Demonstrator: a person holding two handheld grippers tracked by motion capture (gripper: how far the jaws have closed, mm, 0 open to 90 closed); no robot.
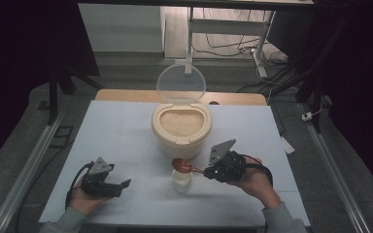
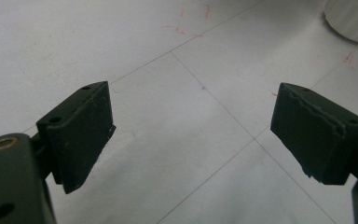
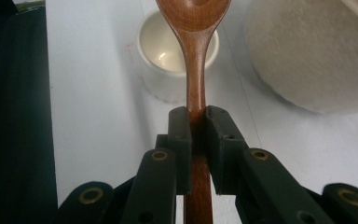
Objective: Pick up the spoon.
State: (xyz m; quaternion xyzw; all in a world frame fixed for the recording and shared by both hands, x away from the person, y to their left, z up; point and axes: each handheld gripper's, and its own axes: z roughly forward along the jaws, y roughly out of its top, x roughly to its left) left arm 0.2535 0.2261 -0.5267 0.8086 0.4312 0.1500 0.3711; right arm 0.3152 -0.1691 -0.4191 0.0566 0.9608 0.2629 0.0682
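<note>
A cream rice container [image 1: 180, 127] with its clear lid raised stands at the table's middle, filled with rice. In front of it sits a small white cup [image 1: 181, 181]. My right gripper [image 1: 207, 171] is shut on the handle of a brown wooden spoon [image 1: 183, 166], whose bowl hovers just above the cup. In the right gripper view the spoon [image 3: 196, 56] runs up from the pads over the cup [image 3: 168, 58], with the container [image 3: 307, 56] at the right. My left gripper [image 1: 121, 186] rests open near the table's front left, its pads [image 2: 81, 130] wide apart over bare table.
The white table [image 1: 116, 141] has free room on its left and right sides. A wooden board edge [image 1: 126, 95] lies behind it. Metal rails [image 1: 29, 170] run along both sides on the floor, and cables lie beyond the far edge.
</note>
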